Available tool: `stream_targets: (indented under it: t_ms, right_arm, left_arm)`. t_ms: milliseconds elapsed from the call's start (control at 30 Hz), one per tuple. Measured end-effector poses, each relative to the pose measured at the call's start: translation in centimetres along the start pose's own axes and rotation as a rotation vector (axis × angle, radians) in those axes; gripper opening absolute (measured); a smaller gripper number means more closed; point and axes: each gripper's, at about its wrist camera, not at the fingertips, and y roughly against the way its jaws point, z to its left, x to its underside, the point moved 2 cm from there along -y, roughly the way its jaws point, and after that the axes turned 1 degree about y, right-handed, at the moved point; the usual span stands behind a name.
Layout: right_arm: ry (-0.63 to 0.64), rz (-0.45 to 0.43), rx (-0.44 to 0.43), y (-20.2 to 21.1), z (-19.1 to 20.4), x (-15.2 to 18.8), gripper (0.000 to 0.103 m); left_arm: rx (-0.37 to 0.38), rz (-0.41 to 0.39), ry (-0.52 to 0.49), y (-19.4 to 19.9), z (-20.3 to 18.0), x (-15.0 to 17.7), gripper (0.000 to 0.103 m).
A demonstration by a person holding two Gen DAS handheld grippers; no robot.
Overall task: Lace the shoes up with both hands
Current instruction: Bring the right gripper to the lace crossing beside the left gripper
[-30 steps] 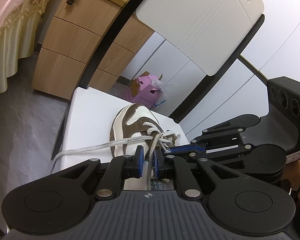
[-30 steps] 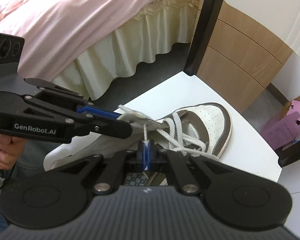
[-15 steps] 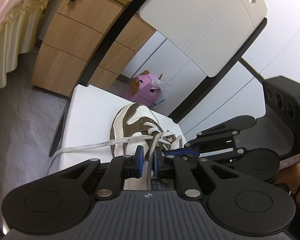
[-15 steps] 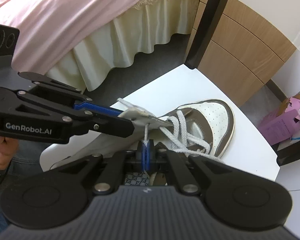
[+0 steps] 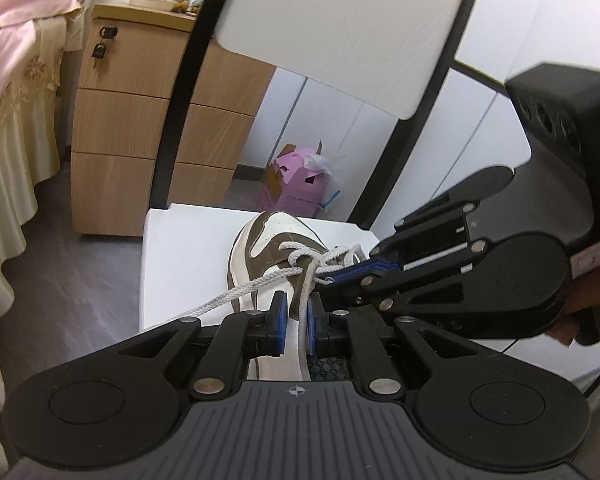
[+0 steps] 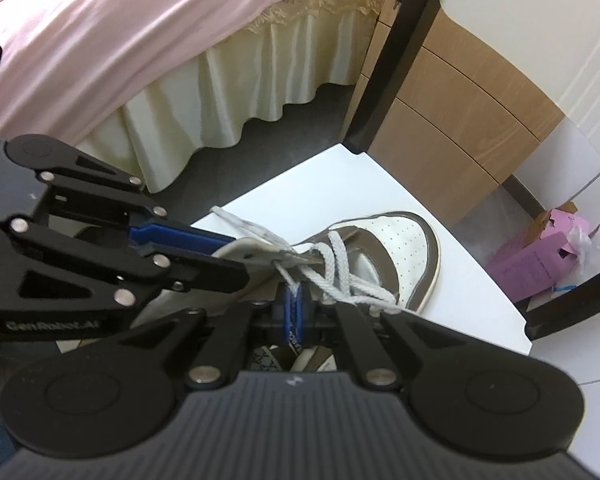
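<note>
On the white chair seat [image 5: 180,264] we see the brown-and-white shoe [image 5: 268,240], toe toward the chair back. Our left claw [image 5: 298,312] is nearly closed, pinching the upper edge of the shoe by the eyelets. Our right claw [image 6: 293,304] is fully closed on the white lace [image 6: 340,276] just above the shoe's opening.
</note>
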Motion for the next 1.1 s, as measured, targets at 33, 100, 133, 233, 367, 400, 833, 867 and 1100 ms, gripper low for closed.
stream_targets:
  t_ms: [33, 100, 133, 233, 367, 400, 833, 867, 1100]
  right_arm:
    - [-0.002, -0.007, -0.004, 0.1, -0.1, 0.0, 0.003]
    - [-0.012, -0.025, -0.012, 0.3, -0.2, 0.1, 0.003]
    - [-0.019, -0.035, -0.017, 0.5, -0.3, 0.1, 0.003]
    - [-0.043, -0.068, -0.045, 1.0, -0.5, 0.1, 0.003]
    - [-0.008, -0.052, -0.042, 0.3, 0.3, 0.0, 0.003]
    - [0.000, -0.055, -0.033, 0.2, 0.4, -0.1, 0.003]
    - [0.123, -0.111, 0.044, 1.0, 1.3, 0.5, 0.030]
    - [0.132, -0.111, 0.053, 1.1, 1.2, 0.6, 0.031]
    - [0.168, -0.112, 0.064, 1.8, 0.6, 0.7, 0.039]
  left_arm:
    - [-0.005, 0.002, -0.018, 0.0, -0.2, 0.0, 0.012]
    - [-0.013, 0.005, -0.053, 0.0, -0.5, 0.0, 0.012]
    - [-0.016, 0.007, -0.070, 0.0, -0.6, 0.1, 0.012]
    - [-0.030, 0.009, -0.138, 0.0, -1.3, 0.2, 0.012]
    - [-0.042, 0.011, -0.188, -0.1, -1.9, 0.3, 0.012]
    - [-0.047, 0.010, -0.203, 0.0, -2.1, 0.4, 0.012]
    - [-0.054, 0.018, -0.228, -0.1, -2.2, 0.6, 0.012]
    - [-0.055, 0.018, -0.227, 0.0, -2.2, 0.6, 0.012]
    - [-0.058, 0.020, -0.231, -0.2, -2.4, 0.5, 0.012]
